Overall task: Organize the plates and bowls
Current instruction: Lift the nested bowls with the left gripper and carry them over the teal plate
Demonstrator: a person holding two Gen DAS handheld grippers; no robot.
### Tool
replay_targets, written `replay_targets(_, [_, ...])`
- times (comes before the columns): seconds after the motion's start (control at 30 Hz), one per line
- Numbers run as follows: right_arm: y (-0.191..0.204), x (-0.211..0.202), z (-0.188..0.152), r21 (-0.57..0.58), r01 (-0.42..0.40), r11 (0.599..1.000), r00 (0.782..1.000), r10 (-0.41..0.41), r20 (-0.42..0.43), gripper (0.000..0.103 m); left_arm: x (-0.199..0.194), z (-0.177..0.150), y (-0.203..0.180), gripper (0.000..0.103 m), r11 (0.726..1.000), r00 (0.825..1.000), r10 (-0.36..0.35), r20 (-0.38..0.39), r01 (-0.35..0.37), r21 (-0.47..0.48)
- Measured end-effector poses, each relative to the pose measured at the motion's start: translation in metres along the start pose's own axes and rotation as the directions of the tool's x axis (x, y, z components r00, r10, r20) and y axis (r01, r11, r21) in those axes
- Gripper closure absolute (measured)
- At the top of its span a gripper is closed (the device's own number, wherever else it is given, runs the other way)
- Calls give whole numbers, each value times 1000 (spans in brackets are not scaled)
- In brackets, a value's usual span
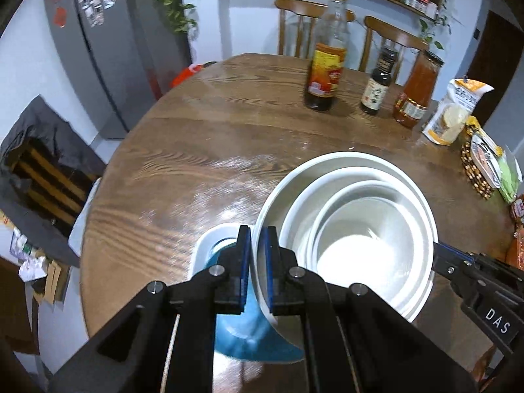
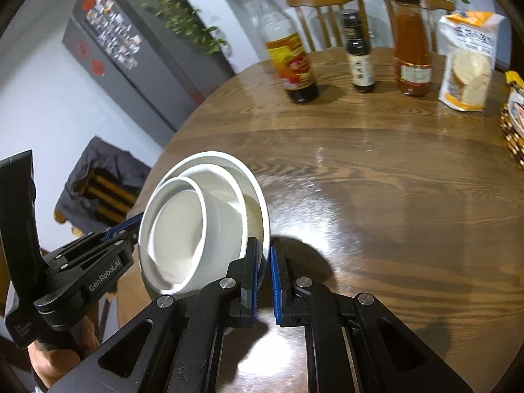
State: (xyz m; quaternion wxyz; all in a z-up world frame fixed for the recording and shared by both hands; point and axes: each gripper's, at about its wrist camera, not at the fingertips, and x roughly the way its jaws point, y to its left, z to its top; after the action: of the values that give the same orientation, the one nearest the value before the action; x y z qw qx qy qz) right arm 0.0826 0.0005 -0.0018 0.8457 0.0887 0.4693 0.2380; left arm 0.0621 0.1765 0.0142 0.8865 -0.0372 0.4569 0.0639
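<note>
Both claws (image 1: pixel 257 249) (image 2: pixel 264 258) clamped on opposite rims of glossy white nested bowls (image 1: pixel 353 229)

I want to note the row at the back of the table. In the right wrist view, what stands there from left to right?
Yellow-capped bottle → small dark bottle → orange sauce bottle → white and yellow bag.

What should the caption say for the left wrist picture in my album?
Two hand-held grippers, left and right, hold a stack of white bowls above a wooden table.
</note>
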Motion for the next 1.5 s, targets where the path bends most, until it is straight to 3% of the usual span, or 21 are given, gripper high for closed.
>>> replay_targets(0.37, [27, 35, -13, -38, -49, 998, 995, 46, -90, 92, 8, -21, 39, 98, 995, 996, 66, -61, -70, -75])
replay_targets(0.73, [17, 65, -13, 20, -33, 999, 989, 36, -144, 92, 38, -18, 48, 98, 996, 990, 54, -131, -64, -70])
replay_targets(1.5, [6, 75, 19, 44, 16, 999, 995, -11, -95, 92, 59, 11, 39, 99, 998, 994, 45, -100, -49, -41])
